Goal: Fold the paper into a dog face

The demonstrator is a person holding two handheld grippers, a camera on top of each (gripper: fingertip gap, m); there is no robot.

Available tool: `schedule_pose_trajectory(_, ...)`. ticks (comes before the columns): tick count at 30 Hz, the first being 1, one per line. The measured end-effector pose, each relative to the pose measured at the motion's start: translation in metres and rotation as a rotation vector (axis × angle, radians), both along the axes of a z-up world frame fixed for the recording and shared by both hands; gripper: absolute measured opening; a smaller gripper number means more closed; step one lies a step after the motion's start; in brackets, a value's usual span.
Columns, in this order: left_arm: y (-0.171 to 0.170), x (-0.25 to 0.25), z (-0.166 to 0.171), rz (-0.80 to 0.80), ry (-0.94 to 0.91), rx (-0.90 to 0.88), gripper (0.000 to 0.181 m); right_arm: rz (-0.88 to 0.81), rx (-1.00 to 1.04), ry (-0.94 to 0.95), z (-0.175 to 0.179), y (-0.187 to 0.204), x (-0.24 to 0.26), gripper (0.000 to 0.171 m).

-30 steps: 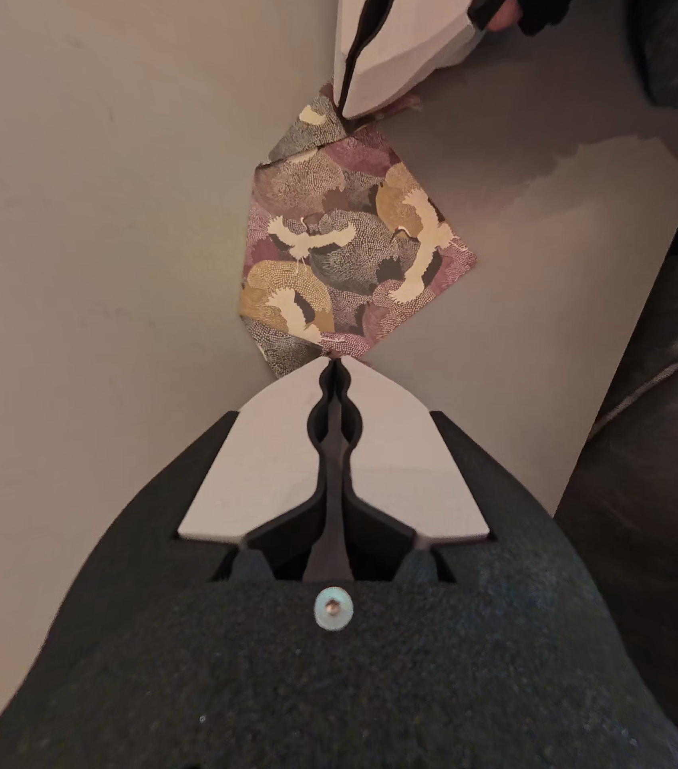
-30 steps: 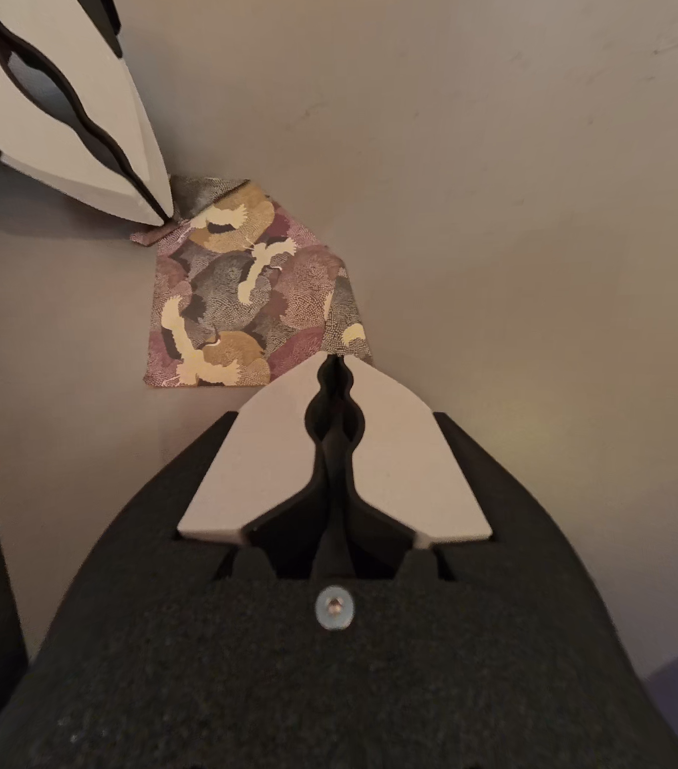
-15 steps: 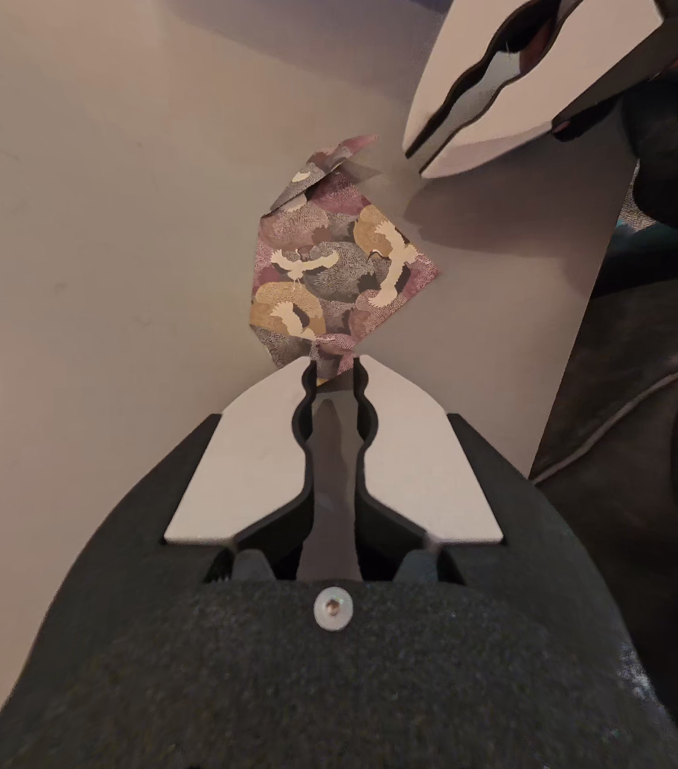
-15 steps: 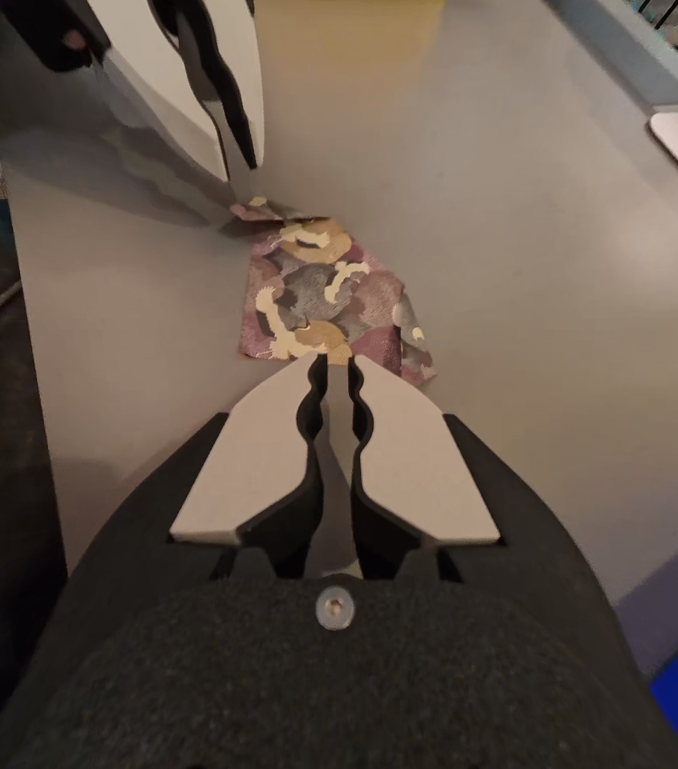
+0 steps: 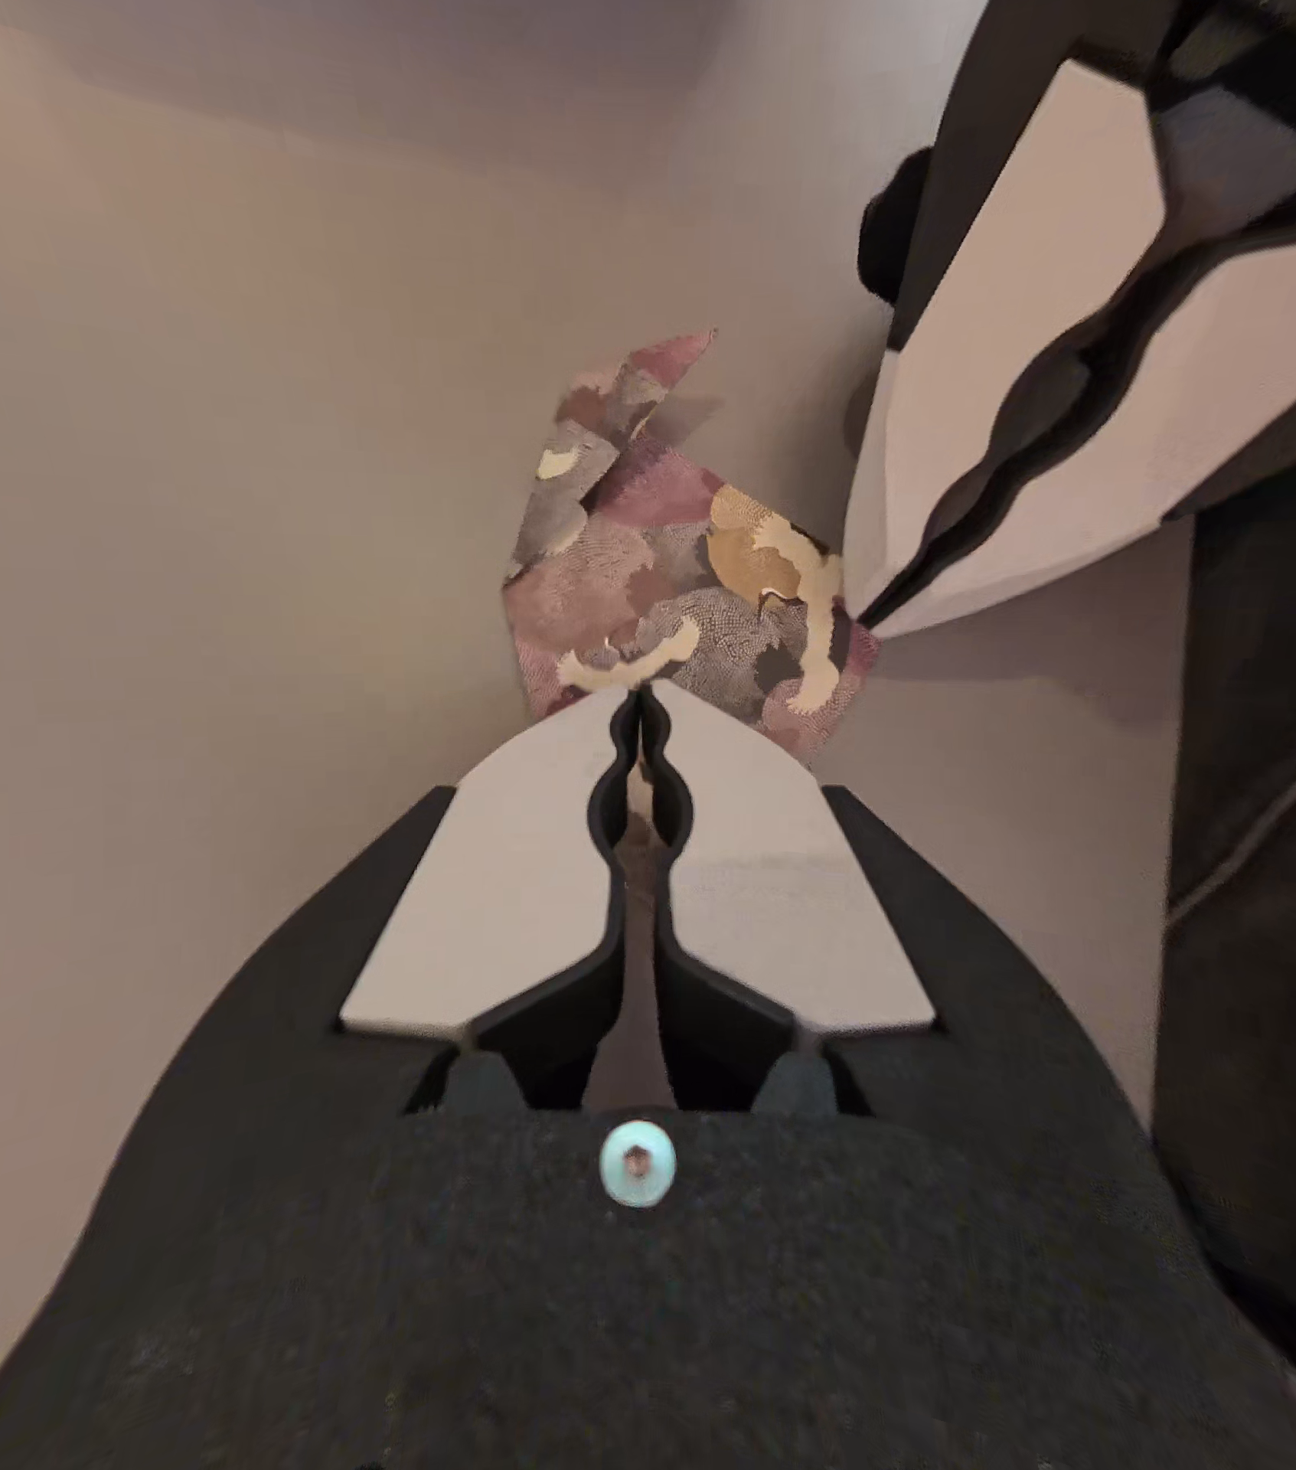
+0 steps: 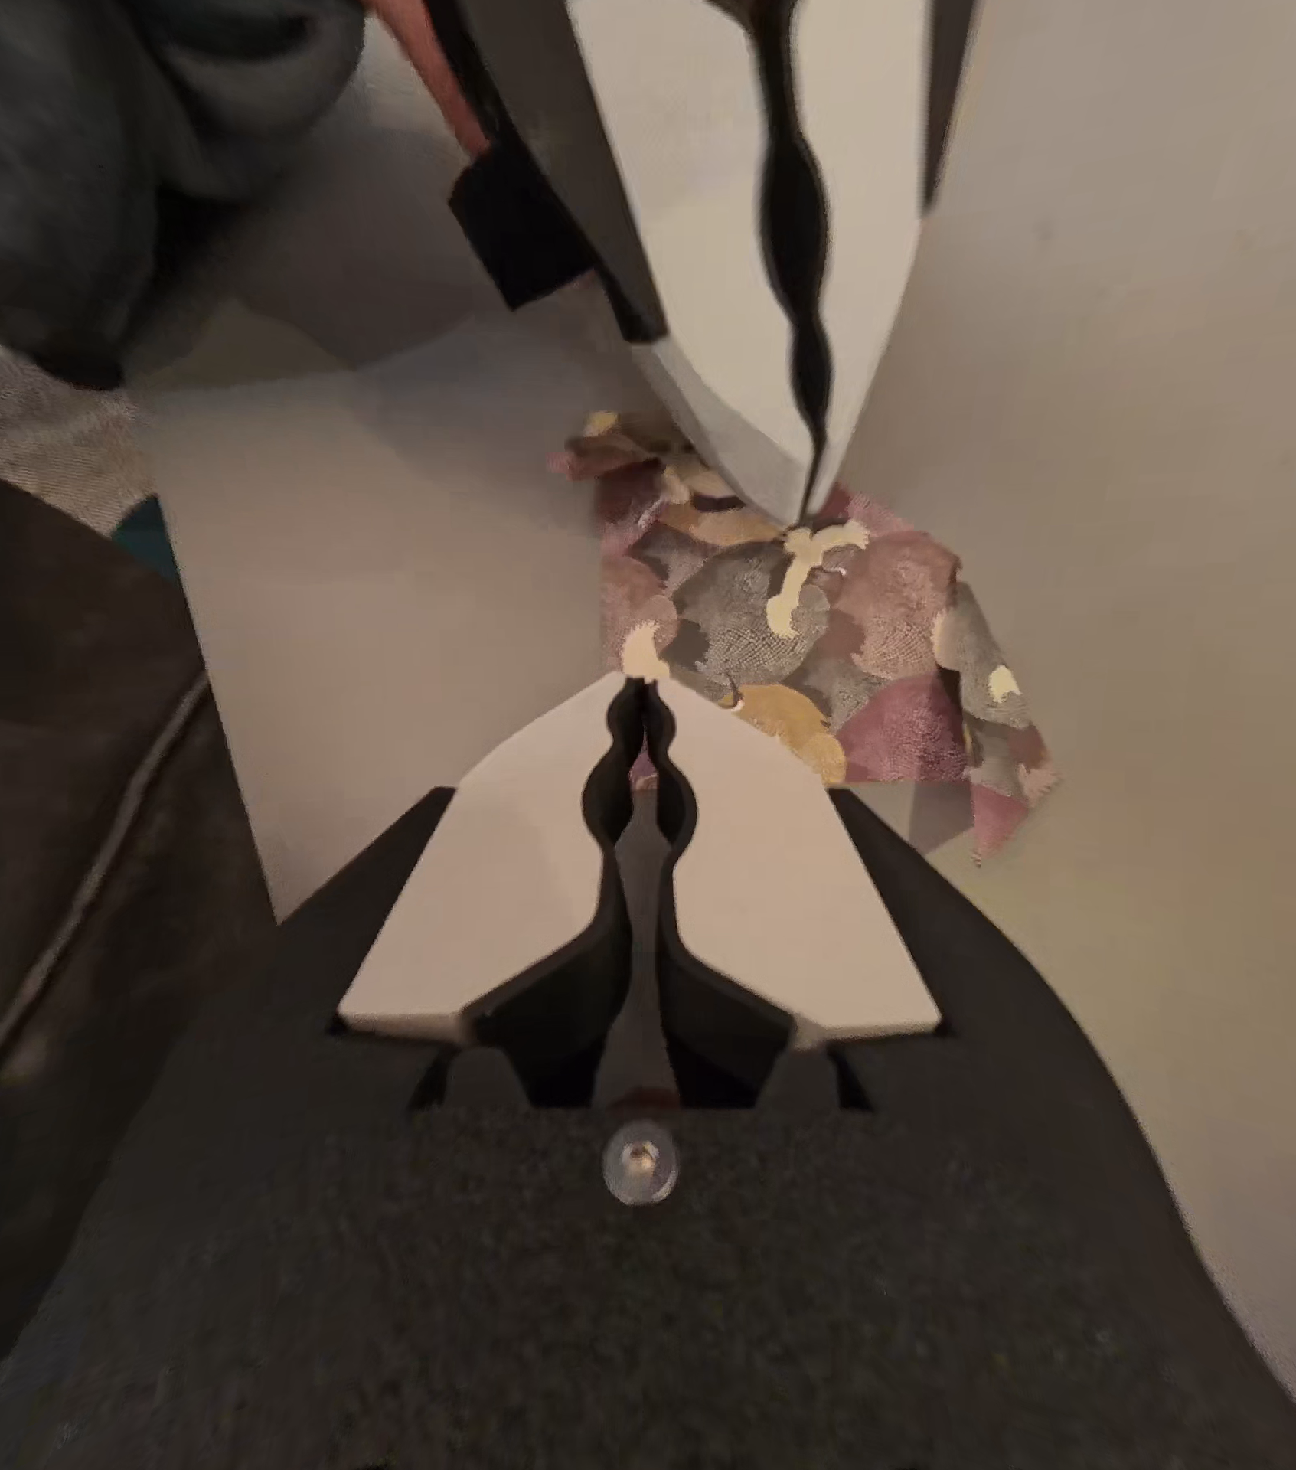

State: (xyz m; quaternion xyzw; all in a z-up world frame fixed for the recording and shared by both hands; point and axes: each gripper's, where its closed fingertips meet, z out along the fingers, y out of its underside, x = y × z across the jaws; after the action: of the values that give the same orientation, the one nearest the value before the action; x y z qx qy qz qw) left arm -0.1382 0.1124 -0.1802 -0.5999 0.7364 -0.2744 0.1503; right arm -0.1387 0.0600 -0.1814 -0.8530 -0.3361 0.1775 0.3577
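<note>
Paper [image 5: 676, 589] lies folded on the table [image 5: 231, 477], one flap raised at 12 o'clock; I keep my left gripper [image 5: 638, 694] and right gripper [image 6: 642, 690] closed, tips pressing it, apparently to pin it and flatten creases.

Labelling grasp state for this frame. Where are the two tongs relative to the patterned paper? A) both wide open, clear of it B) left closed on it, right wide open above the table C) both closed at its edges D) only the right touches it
C: the left tongs have fingertips together at the paper's near edge, and the right tongs meet at its other corner.
</note>
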Motion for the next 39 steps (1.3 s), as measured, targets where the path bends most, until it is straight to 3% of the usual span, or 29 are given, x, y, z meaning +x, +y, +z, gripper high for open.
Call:
schedule_pose_trajectory(3,-0.005,0.010,-0.014,-0.060,0.038,0.039,0.000,0.001,-0.036,-0.086,-0.013,-0.004,0.002,0.000)
schedule_pose_trajectory(9,-0.005,0.000,-0.014,-0.006,0.055,0.061,0.000,-0.063,-0.027,-0.111,-0.014,0.002,0.024,0.000)
schedule_pose_trajectory(15,-0.035,-0.011,-0.014,0.044,0.038,0.030,0.000,-0.105,0.006,-0.191,-0.014,0.027,0.045,0.000)
schedule_pose_trajectory(20,-0.043,-0.012,-0.014,0.111,0.023,0.051,0.000,-0.110,0.015,-0.176,-0.009,0.034,0.048,0.000)
schedule_pose_trajectory(22,-0.040,-0.008,-0.009,0.138,-0.014,0.077,0.011,-0.112,0.076,-0.154,0.002,0.031,0.057,0.002)
schedule_pose_trajectory(26,-0.031,0.002,-0.001,0.160,-0.085,0.126,0.022,-0.091,0.067,-0.131,0.002,0.021,0.071,0.027)
schedule_pose_trajectory(29,-0.029,0.006,-0.002,0.166,-0.089,0.121,0.022,-0.096,0.010,-0.074,-0.003,0.022,0.064,0.033)
schedule_pose_trajectory(39,-0.030,0.002,-0.014,0.178,-0.036,0.149,0.021,-0.142,-0.086,0.011,-0.009,0.034,0.058,0.028)
